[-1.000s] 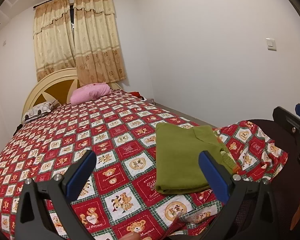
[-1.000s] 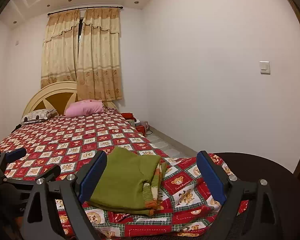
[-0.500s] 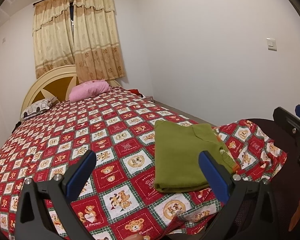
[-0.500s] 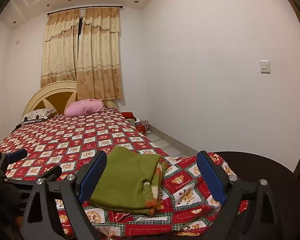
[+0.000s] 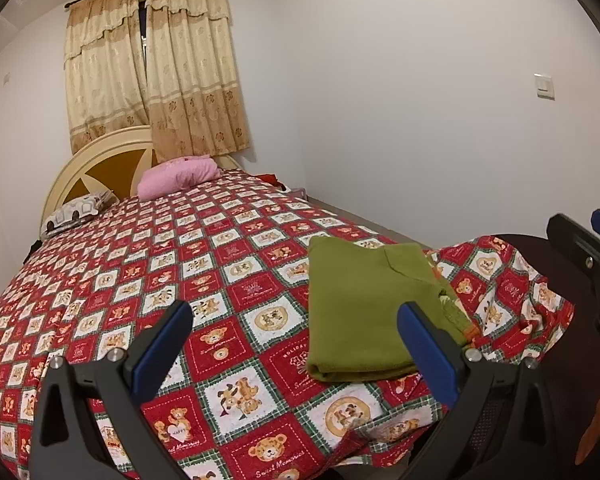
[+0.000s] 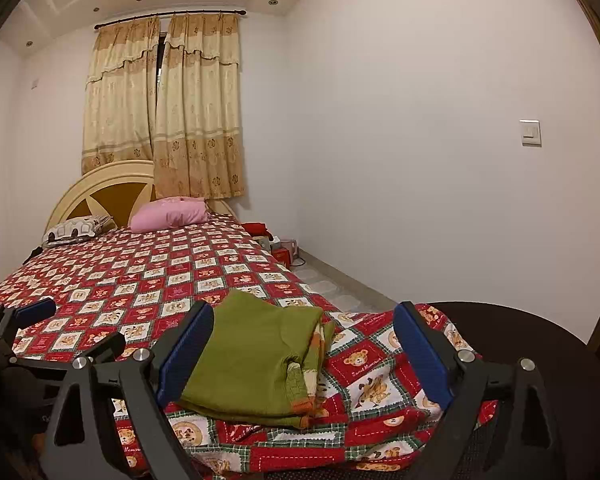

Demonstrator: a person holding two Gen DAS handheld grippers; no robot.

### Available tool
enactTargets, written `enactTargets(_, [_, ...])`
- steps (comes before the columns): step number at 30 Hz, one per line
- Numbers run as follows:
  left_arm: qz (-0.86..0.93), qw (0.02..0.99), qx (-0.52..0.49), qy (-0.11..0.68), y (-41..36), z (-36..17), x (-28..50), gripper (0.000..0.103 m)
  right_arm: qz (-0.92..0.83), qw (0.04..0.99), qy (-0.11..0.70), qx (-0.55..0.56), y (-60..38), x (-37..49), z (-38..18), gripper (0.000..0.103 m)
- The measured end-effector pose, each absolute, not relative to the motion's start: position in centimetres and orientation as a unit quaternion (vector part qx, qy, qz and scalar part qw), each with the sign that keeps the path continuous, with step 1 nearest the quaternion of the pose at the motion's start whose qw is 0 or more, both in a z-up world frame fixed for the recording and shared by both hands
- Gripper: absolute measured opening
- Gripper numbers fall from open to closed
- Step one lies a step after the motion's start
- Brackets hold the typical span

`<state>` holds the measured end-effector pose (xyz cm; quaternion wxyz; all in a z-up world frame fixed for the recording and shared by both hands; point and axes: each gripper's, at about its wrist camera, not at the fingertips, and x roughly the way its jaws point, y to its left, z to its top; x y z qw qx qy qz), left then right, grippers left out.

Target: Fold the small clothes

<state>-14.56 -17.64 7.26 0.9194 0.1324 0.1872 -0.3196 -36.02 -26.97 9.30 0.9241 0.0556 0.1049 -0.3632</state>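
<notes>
A small olive-green garment [image 5: 364,304] lies folded into a flat rectangle on the near right corner of the bed, with a striped orange and cream hem showing at its right edge [image 6: 312,364]. My left gripper [image 5: 295,344] hovers open above the bedspread, just left of and in front of the garment, holding nothing. Over the bed's corner my right gripper [image 6: 304,348] is open too, and the folded garment [image 6: 255,356] shows between its blue-padded fingers, untouched. The left gripper's blue finger [image 6: 35,308] appears at the left edge of the right wrist view.
The bed [image 5: 111,280] carries a red and white teddy-bear patchwork cover. A pink pillow [image 5: 179,176] and a patterned pillow [image 5: 75,216] lie by the headboard. A dark round surface [image 6: 540,344] sits at the right. A white wall runs along the right, with small items [image 6: 283,248] on the floor.
The left wrist view has tilted down and pulled back slightly, so the bed fills more of it. The right gripper and the garment have not moved.
</notes>
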Motion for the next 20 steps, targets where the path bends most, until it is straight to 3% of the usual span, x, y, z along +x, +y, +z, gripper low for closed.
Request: enactTargets(20, [-0.329, 0.914, 0.140, 0.191, -17.79, 6.67, -14.27, 0.103, -0.362, 0.923, 0.116, 0.059, -26.90, -35.57, 8.62, 0.092])
